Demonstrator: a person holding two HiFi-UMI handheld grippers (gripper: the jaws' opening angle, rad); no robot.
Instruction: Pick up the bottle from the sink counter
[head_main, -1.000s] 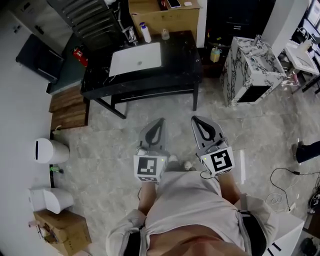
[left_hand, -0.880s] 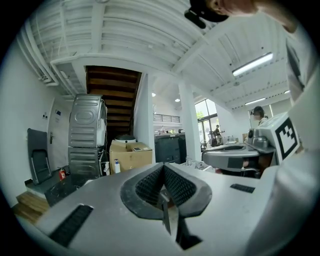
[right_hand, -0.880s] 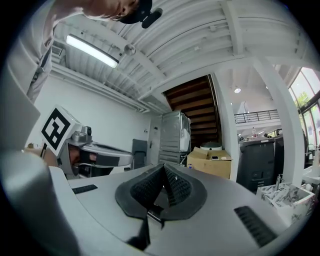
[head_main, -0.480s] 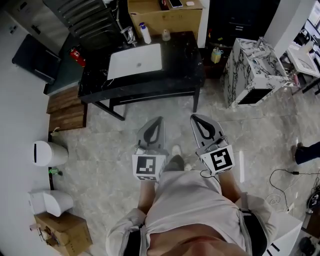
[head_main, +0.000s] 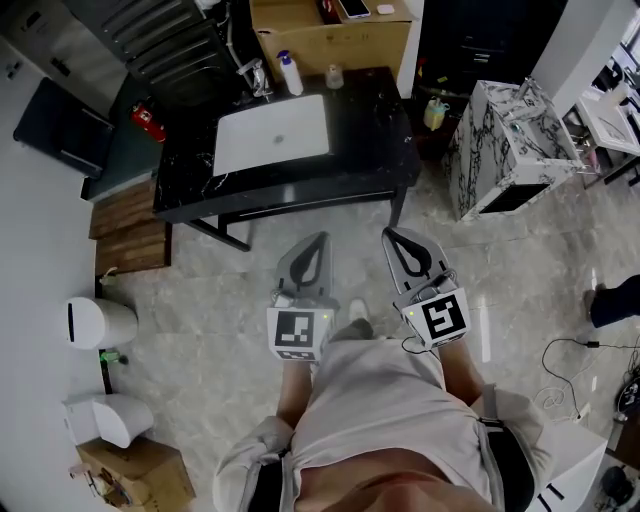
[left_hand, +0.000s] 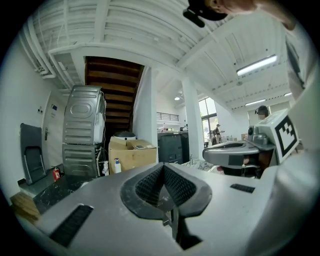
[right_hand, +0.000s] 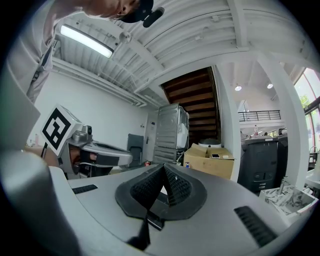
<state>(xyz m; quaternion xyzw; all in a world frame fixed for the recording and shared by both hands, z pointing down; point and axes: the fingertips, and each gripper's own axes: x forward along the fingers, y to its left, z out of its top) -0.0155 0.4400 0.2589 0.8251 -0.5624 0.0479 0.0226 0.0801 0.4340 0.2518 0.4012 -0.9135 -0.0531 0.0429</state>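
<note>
We hold both grippers out in front of the body, forearms side by side and roughly level. They are over the floor, short of the near edge of the sink counter (head_main: 372, 130). The left gripper (head_main: 317, 241) points at the counter's near edge with its jaws pressed together and nothing between them, as the left gripper view shows (left_hand: 163, 168). The right gripper (head_main: 393, 237) sits just beside it, angled slightly outward. Its jaws are likewise closed tip to tip and empty (right_hand: 163, 168). Each carries one marker cube, left (head_main: 298, 333) and right (head_main: 442, 318), so we count two grippers and two cubes.

On the counter we count one white basin (head_main: 272, 135), one tap (head_main: 258, 75) and one bottle (head_main: 289, 72). The bottle is white with a blue pump top and stands upright at the far edge, just right of the tap and behind the basin's far edge. One small jar (head_main: 333, 75) stands near that same far edge, further right. Both are well apart from the grippers. One cardboard box (head_main: 325, 35) stands behind the counter's far edge.
</note>
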